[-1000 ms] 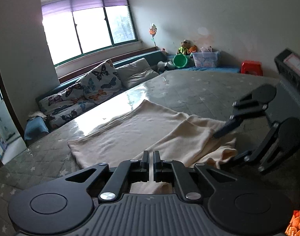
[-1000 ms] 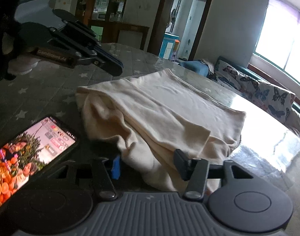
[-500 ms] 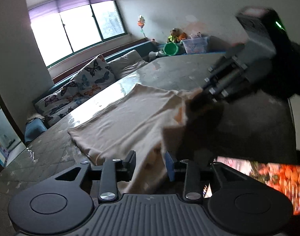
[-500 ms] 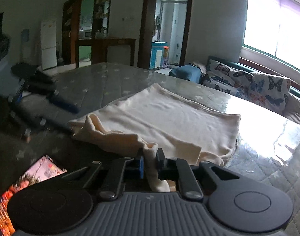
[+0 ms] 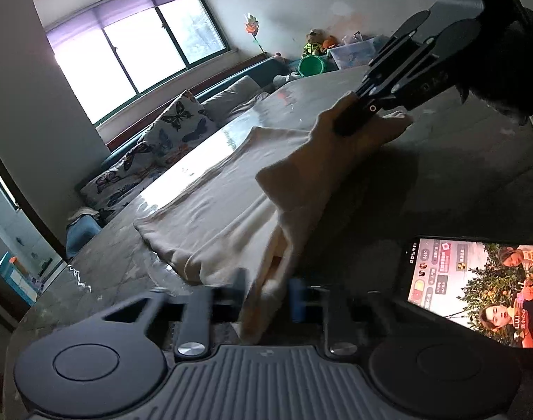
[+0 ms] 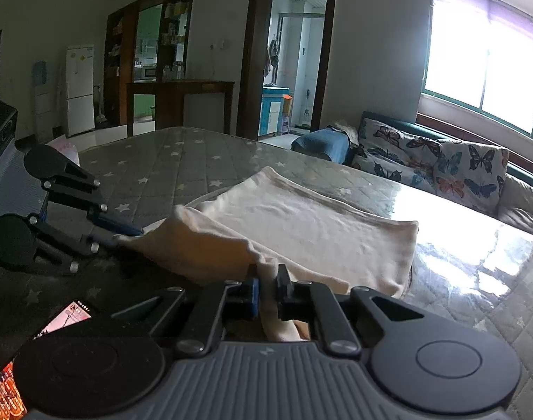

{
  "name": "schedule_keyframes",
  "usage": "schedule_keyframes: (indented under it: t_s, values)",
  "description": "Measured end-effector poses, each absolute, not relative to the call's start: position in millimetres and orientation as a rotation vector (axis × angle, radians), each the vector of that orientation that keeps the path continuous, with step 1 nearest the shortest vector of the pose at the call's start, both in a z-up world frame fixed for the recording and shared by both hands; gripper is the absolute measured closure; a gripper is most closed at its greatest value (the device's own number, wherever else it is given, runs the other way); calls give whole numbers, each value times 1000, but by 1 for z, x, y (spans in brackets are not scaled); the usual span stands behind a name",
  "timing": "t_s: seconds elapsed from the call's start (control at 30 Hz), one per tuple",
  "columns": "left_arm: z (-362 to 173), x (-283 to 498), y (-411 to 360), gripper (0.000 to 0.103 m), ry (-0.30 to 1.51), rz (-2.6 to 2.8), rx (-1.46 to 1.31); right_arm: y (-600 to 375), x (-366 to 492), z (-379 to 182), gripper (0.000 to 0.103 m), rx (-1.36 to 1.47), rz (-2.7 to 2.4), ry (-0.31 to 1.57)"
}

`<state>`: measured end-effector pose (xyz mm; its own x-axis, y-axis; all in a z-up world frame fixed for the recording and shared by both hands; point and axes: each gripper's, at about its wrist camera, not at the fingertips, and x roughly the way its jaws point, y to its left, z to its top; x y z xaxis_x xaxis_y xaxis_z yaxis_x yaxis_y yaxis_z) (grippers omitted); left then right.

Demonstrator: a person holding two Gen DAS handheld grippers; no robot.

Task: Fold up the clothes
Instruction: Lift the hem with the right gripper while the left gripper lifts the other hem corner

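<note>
A cream garment [image 5: 214,210] [image 6: 319,224] lies flat on a grey star-quilted table [image 6: 161,168]. Its near edge is raised and stretched between both grippers. My left gripper [image 5: 266,290] has a bunched fold of that edge between its jaws, which are closing and press on it. In the right wrist view the left gripper [image 6: 126,232] holds the corner at the left. My right gripper [image 6: 266,280] is shut on a fold of the same edge. Seen from the left wrist, the right gripper [image 5: 347,119] lifts the cloth into a peak.
A lit phone [image 5: 476,287] [image 6: 67,315] lies on the table close to the grippers, on the near side of the garment. A sofa with butterfly cushions [image 6: 441,168] runs along the far side under the window. A doorway and a cabinet stand behind the table.
A second ago the left gripper was shut on nothing and the right was open around the cloth. The right has shut on the garment and raised it; the left opened, then closed on the edge.
</note>
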<state>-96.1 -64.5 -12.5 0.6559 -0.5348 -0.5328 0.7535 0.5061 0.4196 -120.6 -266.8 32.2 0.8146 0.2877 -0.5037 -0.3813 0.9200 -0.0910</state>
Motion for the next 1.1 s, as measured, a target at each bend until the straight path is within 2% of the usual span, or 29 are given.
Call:
schedule_keyframes:
  t_s: [0.43, 0.7, 0.9, 1.1]
  values:
    - [13, -136, -45, 92, 295, -792, 617, -263, -179, 53, 97, -221, 409, 458]
    - [46, -185, -21, 92, 287, -826, 555, -262, -226, 93, 97, -237, 478, 441]
    - [65, -175, -24, 92, 242, -801, 574, -262, -202, 117, 97, -275, 498, 417]
    - [68, -108, -33, 92, 247, -739, 561, -263, -133, 120, 97, -304, 477, 427]
